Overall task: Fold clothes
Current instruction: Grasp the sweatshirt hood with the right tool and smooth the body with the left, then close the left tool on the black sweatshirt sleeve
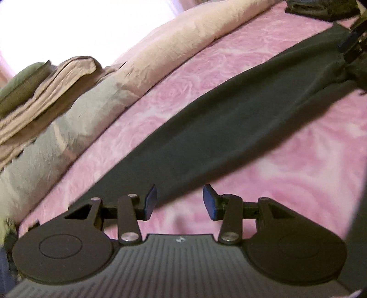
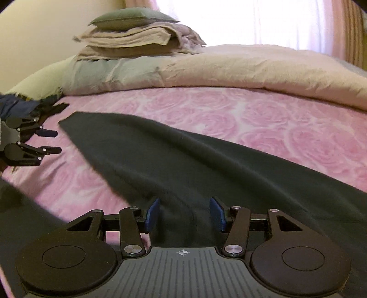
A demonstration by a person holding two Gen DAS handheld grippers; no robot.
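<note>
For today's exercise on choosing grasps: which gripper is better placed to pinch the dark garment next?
Probably the right gripper: the dark garment already lies between its open fingers. The left gripper is open over pink bedspread.

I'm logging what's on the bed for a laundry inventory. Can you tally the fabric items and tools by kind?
Dark garment spread on the pink sheet: 1
Rolled duvet along the far side: 1
Folded beige linens in the stack: 1 pile
Grey-green pillow on top of the stack: 1
Tongs: 2, left tongs and right tongs
Total: 6
</note>
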